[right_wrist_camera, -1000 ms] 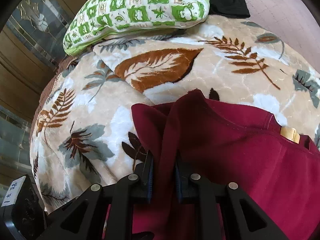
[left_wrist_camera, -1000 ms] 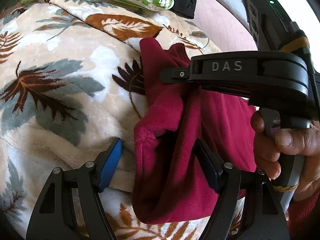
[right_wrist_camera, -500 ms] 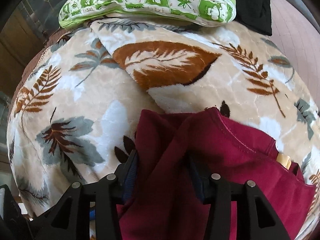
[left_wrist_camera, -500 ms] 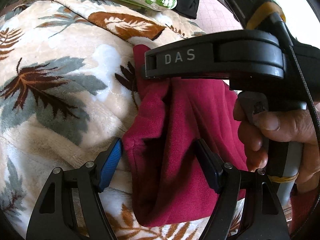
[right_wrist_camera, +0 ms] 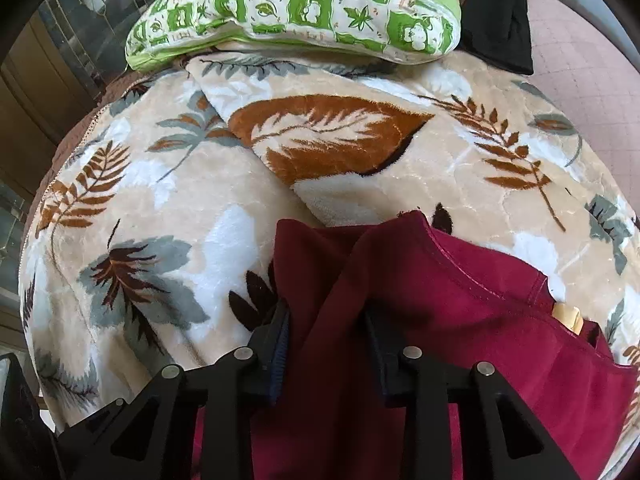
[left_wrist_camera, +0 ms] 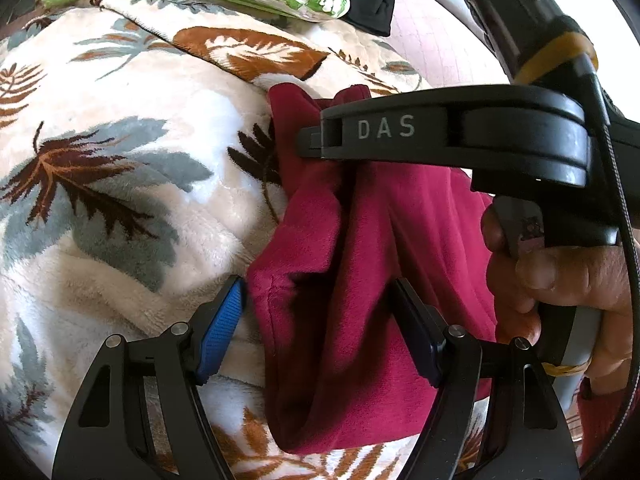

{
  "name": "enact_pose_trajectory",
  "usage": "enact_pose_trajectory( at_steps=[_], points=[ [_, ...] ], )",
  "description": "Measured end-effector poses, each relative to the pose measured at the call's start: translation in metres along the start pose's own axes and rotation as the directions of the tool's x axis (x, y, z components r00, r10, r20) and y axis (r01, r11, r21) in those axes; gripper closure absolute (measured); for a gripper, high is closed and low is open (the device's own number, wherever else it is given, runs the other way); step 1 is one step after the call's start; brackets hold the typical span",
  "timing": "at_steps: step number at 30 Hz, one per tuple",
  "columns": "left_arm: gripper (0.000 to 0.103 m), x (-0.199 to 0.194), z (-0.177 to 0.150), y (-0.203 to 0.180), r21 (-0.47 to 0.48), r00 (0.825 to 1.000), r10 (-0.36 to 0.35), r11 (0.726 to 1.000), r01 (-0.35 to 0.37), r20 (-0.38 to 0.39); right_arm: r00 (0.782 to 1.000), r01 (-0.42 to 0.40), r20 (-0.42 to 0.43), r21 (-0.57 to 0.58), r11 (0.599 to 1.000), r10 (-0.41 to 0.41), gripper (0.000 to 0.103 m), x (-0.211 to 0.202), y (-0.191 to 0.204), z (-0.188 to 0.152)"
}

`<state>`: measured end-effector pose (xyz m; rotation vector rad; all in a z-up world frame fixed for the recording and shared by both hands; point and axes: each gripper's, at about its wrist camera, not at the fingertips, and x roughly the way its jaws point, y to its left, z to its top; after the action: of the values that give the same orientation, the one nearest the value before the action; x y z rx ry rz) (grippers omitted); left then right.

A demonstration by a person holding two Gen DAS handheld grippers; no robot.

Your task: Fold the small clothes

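A dark red fleece garment (left_wrist_camera: 352,264) lies bunched in folds on a leaf-patterned blanket (left_wrist_camera: 120,184); it also shows in the right wrist view (right_wrist_camera: 460,320), with a tan label (right_wrist_camera: 568,314) near its edge. My left gripper (left_wrist_camera: 320,328) is open, its fingers either side of a raised fold of the garment. My right gripper (right_wrist_camera: 326,334) is open around another fold at the garment's far end. In the left wrist view the right gripper's black body (left_wrist_camera: 460,132), marked DAS, hangs over the garment, held by a hand (left_wrist_camera: 560,280).
A green and white patterned pillow (right_wrist_camera: 304,4) lies at the blanket's far edge, with a black cloth (right_wrist_camera: 500,20) beside it. A pink quilted surface (right_wrist_camera: 592,64) lies to the right. Dark wooden furniture (right_wrist_camera: 48,72) stands at the left.
My right gripper has opened from shut on the garment fold to wide apart, and it has shifted over the cloth. My left gripper has stayed open around its fold.
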<state>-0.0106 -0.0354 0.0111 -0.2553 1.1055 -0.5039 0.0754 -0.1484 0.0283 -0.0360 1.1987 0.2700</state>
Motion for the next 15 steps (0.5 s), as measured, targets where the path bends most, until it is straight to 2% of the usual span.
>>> enact_pose_trajectory(
  at_steps=[7, 10, 12, 14, 15],
  points=[
    [0.028, -0.001, -0.003, -0.003, 0.012, 1.000, 0.009, 1.000, -0.010, 0.005, 0.998, -0.040, 0.044, 0.027, 0.999, 0.039, 0.076, -0.010, -0.007, -0.005],
    [0.032, -0.002, -0.005, -0.006, 0.029, 1.000, 0.021, 0.999, -0.021, 0.009, 0.996, -0.065, 0.061, 0.050, 0.997, 0.062, 0.079, -0.015, -0.011, -0.008],
    [0.040, -0.003, -0.007, -0.008, 0.043, 1.000, 0.019, 0.999, -0.019, 0.006, 0.994, -0.082, 0.072, 0.062, 0.995, 0.078, 0.081, -0.020, -0.014, -0.010],
    [0.058, -0.005, -0.009, -0.010, 0.046, 1.000, -0.003, 0.999, 0.003, 0.001, 0.993, -0.095, 0.080, 0.069, 0.993, 0.089, 0.084, -0.026, -0.017, -0.012],
    [0.062, -0.007, -0.010, -0.011, 0.045, 1.000, -0.013, 0.999, 0.013, 0.001, 0.992, -0.100, 0.086, 0.070, 0.992, 0.094, 0.085, -0.029, -0.018, -0.014]
  ],
)
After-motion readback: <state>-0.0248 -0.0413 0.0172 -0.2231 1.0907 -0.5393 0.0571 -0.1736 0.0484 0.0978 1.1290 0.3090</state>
